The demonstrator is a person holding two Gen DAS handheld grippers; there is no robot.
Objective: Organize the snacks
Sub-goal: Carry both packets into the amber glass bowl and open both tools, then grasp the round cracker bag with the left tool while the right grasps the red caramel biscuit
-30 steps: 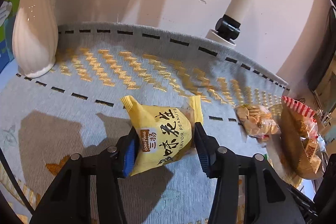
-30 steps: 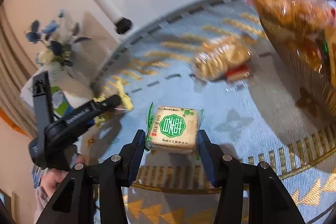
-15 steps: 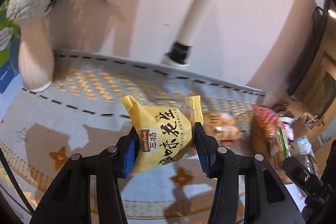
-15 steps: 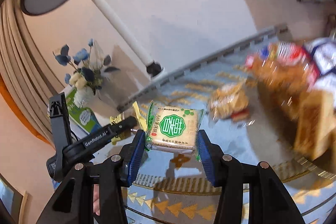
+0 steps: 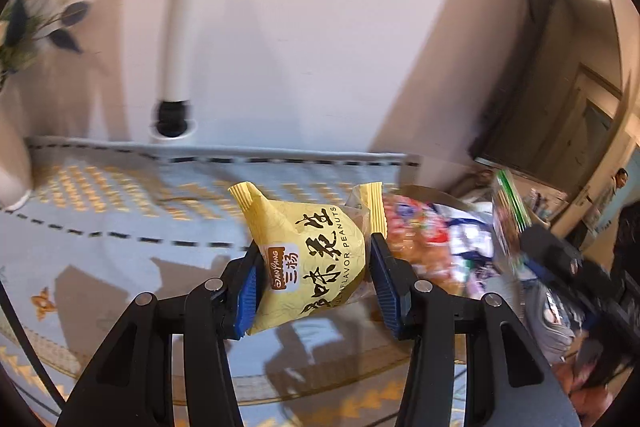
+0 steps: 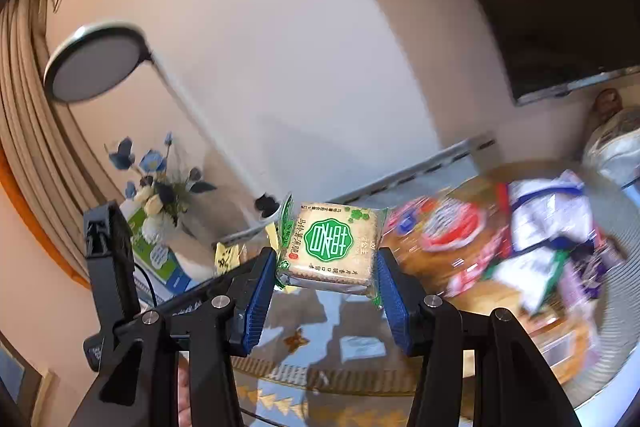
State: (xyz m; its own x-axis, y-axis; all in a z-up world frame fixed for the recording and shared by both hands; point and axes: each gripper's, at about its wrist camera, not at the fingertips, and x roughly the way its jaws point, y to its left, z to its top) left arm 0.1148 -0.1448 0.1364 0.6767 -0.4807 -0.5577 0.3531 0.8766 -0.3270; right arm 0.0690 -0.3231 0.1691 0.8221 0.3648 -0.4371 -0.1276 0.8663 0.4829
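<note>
The left gripper [image 5: 316,285] was clamped on a yellow peanut packet [image 5: 310,259], its blue pads pressing the packet's two sides and holding it clear above the counter [image 5: 120,235], which was covered by a grey-blue cloth with yellow patterns. The right gripper [image 6: 326,291] held a square cracker packet [image 6: 330,247] with a green round label in the same way, pads tight on both edges, also raised off the counter. Just beyond and to the right of both packets sat a basket [image 6: 568,343] heaped with other snacks, blurred in both views. In the right wrist view the left gripper's black body showed at lower left, with a vase of blue flowers [image 6: 160,187] behind it against the wall.
</note>
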